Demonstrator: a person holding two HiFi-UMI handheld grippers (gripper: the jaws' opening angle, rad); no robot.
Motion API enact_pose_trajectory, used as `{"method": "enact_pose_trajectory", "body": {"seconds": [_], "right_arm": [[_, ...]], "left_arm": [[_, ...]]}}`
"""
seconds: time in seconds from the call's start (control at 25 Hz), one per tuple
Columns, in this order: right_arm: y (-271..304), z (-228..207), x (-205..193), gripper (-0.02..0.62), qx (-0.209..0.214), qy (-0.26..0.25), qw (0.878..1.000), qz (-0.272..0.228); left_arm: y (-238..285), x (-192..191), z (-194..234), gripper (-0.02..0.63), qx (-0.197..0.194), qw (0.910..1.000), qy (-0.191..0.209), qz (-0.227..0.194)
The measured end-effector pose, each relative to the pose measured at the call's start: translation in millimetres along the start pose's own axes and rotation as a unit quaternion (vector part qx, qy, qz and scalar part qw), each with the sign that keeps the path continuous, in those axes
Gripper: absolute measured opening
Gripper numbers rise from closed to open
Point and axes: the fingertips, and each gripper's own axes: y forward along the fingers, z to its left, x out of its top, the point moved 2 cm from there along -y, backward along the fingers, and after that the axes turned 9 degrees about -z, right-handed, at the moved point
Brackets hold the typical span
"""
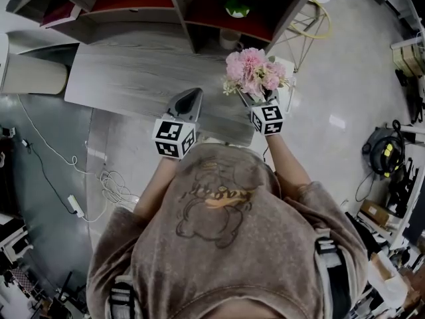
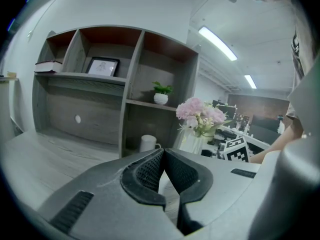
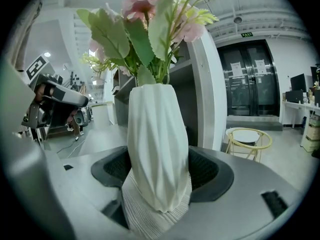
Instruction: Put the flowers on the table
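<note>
The right gripper (image 1: 260,106) is gripping a white ribbed vase (image 3: 157,134) of pink flowers (image 1: 252,72). Its jaws are pressing on both sides of the vase's lower part, keeping it upright over the right end of the bench (image 1: 133,72). The left gripper (image 1: 192,98) is hovering over the bench's near edge, with its jaws meeting at the tips and nothing between them. A shelf unit (image 2: 100,84) is standing along the bench's far side.

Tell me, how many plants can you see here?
2: pink flowers in a white vase, held by the right gripper; a small green potted plant on the shelf unit. Others may be hidden.
</note>
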Motion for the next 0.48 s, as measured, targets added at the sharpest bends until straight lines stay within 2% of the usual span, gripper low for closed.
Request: {"method": "enact_pose_trajectory", "body": {"seconds": [0.32, 0.48], "right_arm": [[-0.3, 1.0, -1.5, 0.345, 0.009, 0.012, 1.0, 0.001], [-0.9, 1.9, -8.7, 0.346, 0.01, 0.023, 1.0, 0.019]], "left_arm": [[-3.4, -2.3, 0.7, 0.018, 0.005, 1.0, -0.008, -0.002], [-3.6, -3.0, -0.1, 0.018, 0.006, 0.9999, -0.011, -0.002]]}}
